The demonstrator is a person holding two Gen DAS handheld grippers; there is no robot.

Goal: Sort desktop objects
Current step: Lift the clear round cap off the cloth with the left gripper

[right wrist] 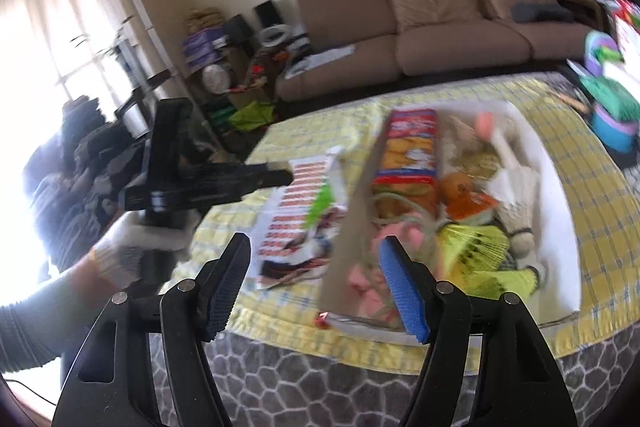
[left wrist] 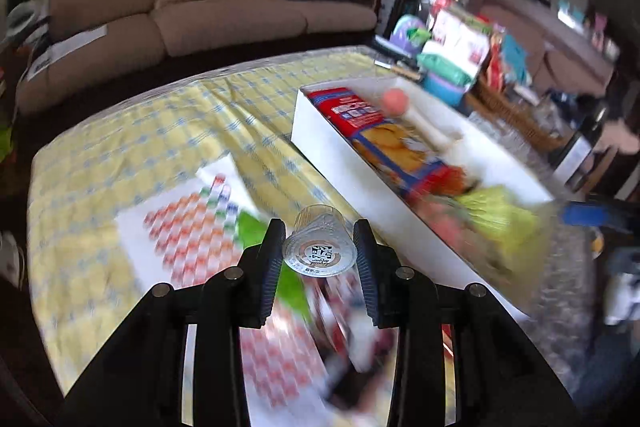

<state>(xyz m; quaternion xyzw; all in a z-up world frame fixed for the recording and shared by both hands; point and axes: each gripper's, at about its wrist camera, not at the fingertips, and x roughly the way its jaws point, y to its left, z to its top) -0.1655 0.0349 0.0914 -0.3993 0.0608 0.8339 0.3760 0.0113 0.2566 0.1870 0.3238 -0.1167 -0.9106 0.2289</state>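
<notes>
Cup sits clamped between the left fingers above open counter beside the box; only the right view shows the right gripper open, empty, at the counter's near edge.

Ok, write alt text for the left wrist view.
The left tongs grip a small clear plastic cup lying on its side, lifted above printed papers on a yellow checked tablecloth. To the right, a white box holds a snack packet and other bits; a brown sofa stands behind.
</notes>
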